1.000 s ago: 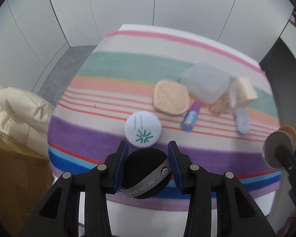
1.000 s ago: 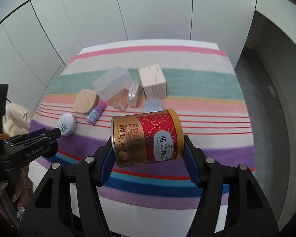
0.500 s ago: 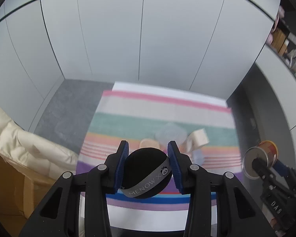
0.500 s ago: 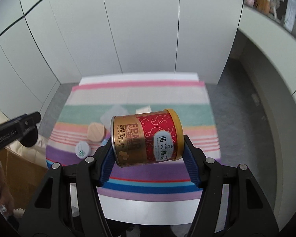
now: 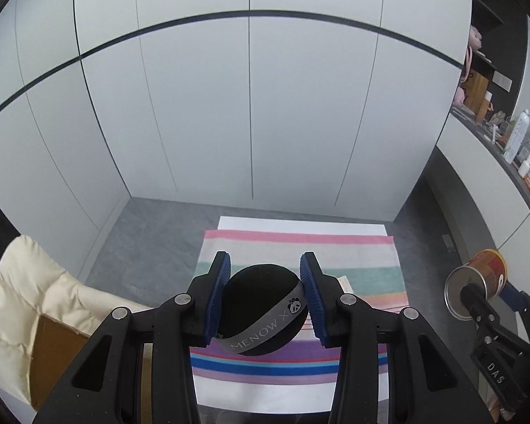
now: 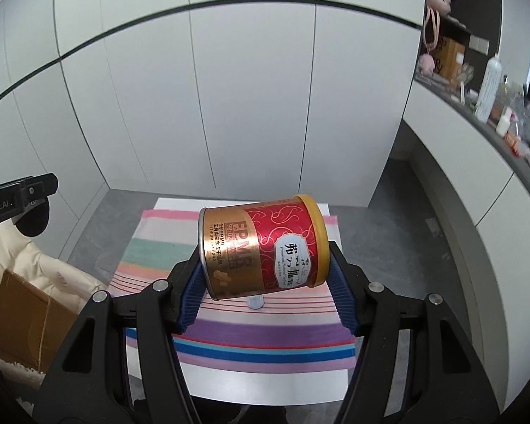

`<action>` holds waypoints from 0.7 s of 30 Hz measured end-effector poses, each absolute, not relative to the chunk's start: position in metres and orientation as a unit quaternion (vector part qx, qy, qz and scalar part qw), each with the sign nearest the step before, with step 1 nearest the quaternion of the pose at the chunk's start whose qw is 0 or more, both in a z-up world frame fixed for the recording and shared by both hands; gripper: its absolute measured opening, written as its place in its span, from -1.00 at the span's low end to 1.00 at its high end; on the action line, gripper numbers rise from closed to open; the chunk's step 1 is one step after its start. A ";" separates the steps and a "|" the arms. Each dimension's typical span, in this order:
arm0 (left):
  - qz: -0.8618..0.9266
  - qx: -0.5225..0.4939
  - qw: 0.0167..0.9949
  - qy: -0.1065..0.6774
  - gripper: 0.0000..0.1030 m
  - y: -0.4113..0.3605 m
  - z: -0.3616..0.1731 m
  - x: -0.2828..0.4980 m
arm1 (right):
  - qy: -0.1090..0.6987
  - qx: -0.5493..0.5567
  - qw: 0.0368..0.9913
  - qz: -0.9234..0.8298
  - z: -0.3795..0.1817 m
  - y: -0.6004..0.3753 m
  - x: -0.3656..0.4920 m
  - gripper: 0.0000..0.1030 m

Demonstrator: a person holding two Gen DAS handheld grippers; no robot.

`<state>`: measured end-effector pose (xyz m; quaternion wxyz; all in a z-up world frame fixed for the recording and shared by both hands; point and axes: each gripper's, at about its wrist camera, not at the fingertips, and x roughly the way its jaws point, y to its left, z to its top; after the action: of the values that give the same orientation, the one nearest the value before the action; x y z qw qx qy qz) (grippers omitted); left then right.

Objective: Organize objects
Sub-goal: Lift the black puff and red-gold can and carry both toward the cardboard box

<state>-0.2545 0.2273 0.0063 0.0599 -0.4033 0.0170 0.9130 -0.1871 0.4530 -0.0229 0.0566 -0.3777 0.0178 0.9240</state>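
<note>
The left gripper (image 5: 265,300) pinches a black round powder puff (image 5: 263,309) with a grey band that reads "MENOW". The blue pads (image 5: 218,298) press on its two sides, and it hangs in the air high above the striped cloth (image 5: 300,247) on the table. The puff looks soft and very light, so I judge that it can squash or turn between the pads; a hold across its widest part, as now, seems the safest.

The right gripper (image 6: 265,282) clamps a red and gold tin can (image 6: 263,247) with a yellow lid. The can lies tilted on its side between the pads, which press on its two ends, also high over the cloth. The can is stiff, and its metal wall is probably smooth and slippery. It is likely heavier than the puff, so the grip on the flat ends needs firm pressure, or the can may rotate or slide out.
</note>
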 end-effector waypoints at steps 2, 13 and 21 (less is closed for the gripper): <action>0.915 -0.399 0.061 0.016 -0.18 0.225 0.017 -0.247 | 0.020 -0.373 0.051 0.926 -0.010 0.452 -0.182 0.25; 0.915 -0.397 0.072 0.016 -0.18 0.220 0.036 -0.225 | 0.023 -0.344 0.058 0.937 0.038 0.442 -0.160 0.25; 0.914 -0.397 0.082 0.024 -0.18 0.220 0.039 -0.212 | 0.026 -0.341 0.057 0.938 0.043 0.441 -0.154 0.25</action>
<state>-0.2117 0.2203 0.0390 0.0815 -0.3969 0.0237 0.9139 -0.1538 0.4409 0.0428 0.0567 -0.3412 0.0258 0.9379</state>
